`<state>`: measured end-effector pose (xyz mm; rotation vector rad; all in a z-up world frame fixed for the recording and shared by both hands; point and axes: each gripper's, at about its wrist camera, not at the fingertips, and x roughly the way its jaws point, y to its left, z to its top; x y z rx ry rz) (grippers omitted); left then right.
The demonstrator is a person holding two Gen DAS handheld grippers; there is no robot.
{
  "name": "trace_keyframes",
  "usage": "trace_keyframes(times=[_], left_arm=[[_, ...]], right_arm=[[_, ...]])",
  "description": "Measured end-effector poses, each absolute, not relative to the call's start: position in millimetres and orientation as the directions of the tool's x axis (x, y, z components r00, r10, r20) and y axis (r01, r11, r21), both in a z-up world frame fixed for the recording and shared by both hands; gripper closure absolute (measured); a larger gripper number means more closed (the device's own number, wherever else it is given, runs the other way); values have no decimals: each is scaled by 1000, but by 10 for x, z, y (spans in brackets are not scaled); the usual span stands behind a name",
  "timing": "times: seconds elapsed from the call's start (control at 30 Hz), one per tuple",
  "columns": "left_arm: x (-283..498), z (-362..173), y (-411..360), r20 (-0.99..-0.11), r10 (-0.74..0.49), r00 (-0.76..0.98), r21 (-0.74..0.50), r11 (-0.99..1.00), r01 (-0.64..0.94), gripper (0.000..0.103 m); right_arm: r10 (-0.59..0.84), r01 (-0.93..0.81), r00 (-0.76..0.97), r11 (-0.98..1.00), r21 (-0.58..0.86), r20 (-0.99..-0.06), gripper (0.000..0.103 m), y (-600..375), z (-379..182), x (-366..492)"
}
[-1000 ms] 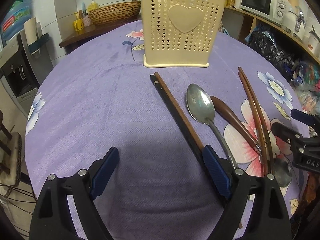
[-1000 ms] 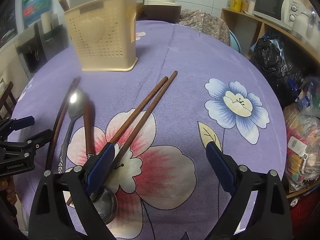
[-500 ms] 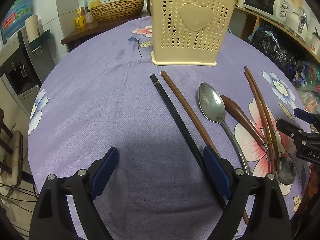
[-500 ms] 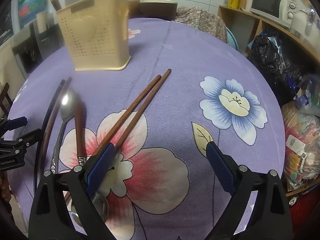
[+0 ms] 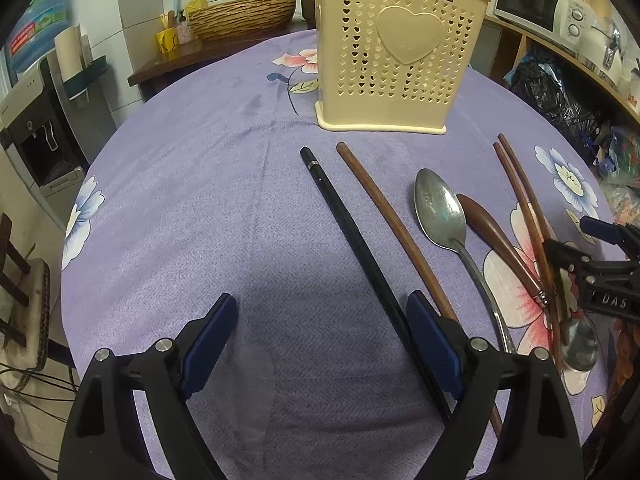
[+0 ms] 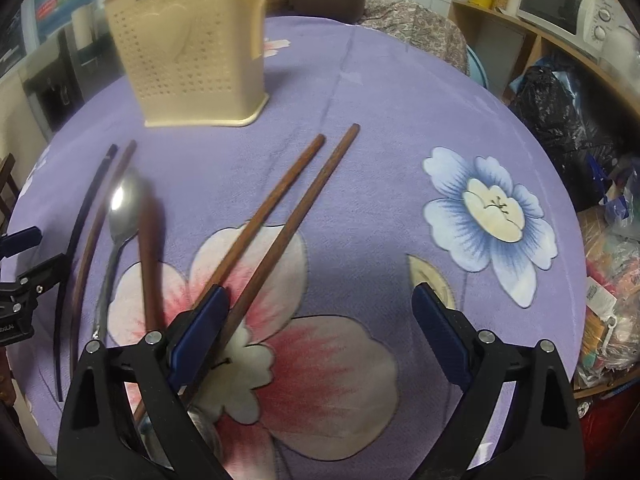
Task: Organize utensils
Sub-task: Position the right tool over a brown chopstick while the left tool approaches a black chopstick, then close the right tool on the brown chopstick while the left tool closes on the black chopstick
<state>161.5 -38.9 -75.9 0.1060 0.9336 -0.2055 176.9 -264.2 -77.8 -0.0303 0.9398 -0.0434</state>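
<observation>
A cream perforated utensil holder (image 5: 396, 60) stands at the far side of the purple cloth; it also shows in the right wrist view (image 6: 196, 52). In front of it lie a black chopstick (image 5: 348, 232), a brown chopstick (image 5: 392, 224), a metal spoon (image 5: 440, 208), a wooden-handled spoon (image 5: 492, 236) and a brown chopstick pair (image 5: 524, 208). My left gripper (image 5: 320, 340) is open, low over the cloth, its right finger beside the black chopstick. My right gripper (image 6: 320, 324) is open above the chopstick pair (image 6: 280, 220), its left finger over their near ends.
The round table (image 5: 180, 208) has a flowered purple cloth. A wicker basket (image 5: 244, 16) and cups sit on a counter behind. Shelves with a microwave (image 5: 524, 0) and black bags (image 6: 560, 120) stand at the right. A chair (image 5: 20, 280) is at the left.
Both grippers have shifted left, so the holder and utensils moved right in the left view. In the right view the chopstick pair now lies inside the left finger. Both stay open.
</observation>
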Motion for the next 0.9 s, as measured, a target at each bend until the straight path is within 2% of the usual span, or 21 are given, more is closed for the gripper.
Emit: trace_keyframes(times=[0.13,0.23,0.43,0.67,0.83,0.9], left_arm=[[1648,-757,-283,-807,-112,579,5,980,197,17],[1722,-732,-205,-803,-138,579,-46,984,170,18],[1926,-667,-214,-795,-171,582,-87,982,169,24],[2181,-681,-321,-806,-175,566,-82,979,186,45],[2190,-686,-309,-799,-165,578,-83,983,166,47],[2199,-687,-328,-801,-159,577,-75,983,166,47]], right_arm=[[-62,60,585,998,-33,-808,12,-2828,-769,1781],[-9,79,620,996,50,-784,12,-2922,-702,1793],[31,83,666,990,115,-745,12,-2968,-557,1936],[38,72,660,991,114,-751,27,-2940,-564,2185],[49,79,656,988,133,-753,40,-2934,-579,2300],[53,83,646,987,139,-761,49,-2912,-593,2378]])
